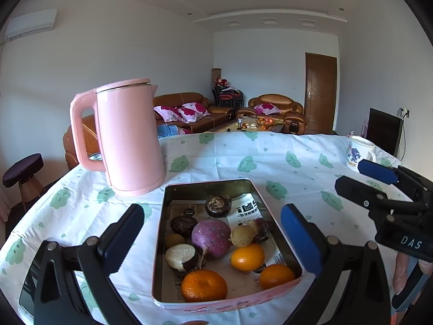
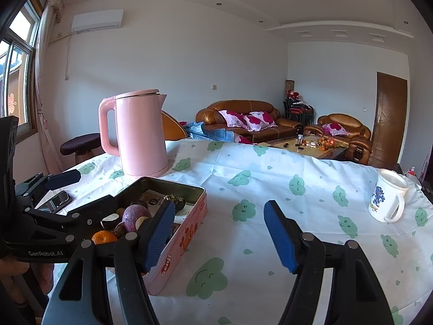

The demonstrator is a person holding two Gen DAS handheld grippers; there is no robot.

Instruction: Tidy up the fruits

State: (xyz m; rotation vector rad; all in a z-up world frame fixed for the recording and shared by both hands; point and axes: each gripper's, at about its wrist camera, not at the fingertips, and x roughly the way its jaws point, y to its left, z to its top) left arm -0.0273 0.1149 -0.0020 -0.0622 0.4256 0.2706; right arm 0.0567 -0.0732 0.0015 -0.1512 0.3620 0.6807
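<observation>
A pink rectangular tin sits on the table and holds fruit: three oranges, a purple round fruit, several dark mangosteens and a small yellow fruit. My left gripper is open and empty, its jaws on either side of the tin, just above it. My right gripper is open and empty over bare tablecloth to the right of the tin. It also shows in the left wrist view.
A pink kettle stands behind the tin on the left. A white mug stands at the far right. A phone lies left of the tin. The tablecloth is white with green clouds.
</observation>
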